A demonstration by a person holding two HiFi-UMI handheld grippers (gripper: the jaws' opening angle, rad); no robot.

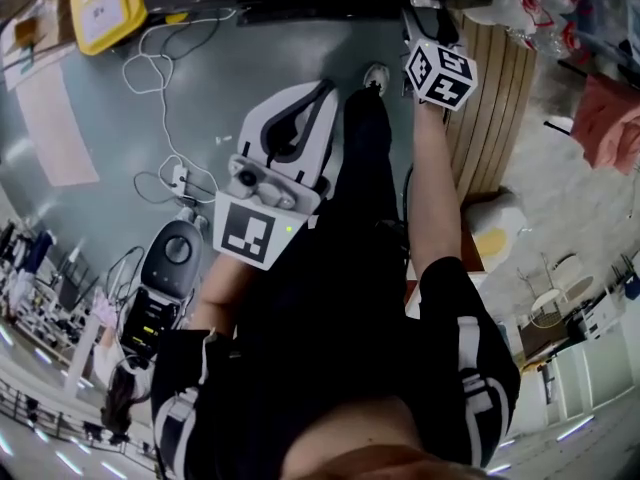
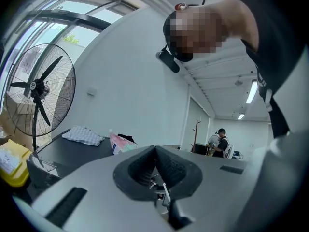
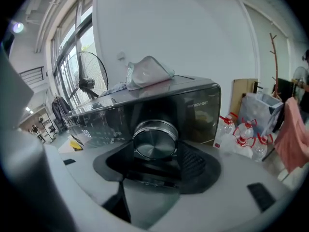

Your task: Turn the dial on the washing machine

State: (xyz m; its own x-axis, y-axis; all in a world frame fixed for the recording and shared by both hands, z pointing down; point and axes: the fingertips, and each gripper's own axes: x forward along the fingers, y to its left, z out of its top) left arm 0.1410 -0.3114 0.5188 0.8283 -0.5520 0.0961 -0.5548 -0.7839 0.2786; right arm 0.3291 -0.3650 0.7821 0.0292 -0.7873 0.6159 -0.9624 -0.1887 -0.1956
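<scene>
The washing machine is a dark glossy box, and its round silver dial sticks out of the front panel. My right gripper is right at the panel, one black pad on each side of the dial, standing wide and seemingly not pressing it. In the head view the right gripper reaches to the machine's dark top edge, marker cube behind it. My left gripper hangs low over the grey floor, away from the machine. Its pads meet with nothing between them, as the left gripper view also shows.
A crumpled cloth lies on the machine. Water bottles and a pink cloth stand to its right, beside a wooden slatted panel. A yellow bin, a white cable and a floor fan are at the left.
</scene>
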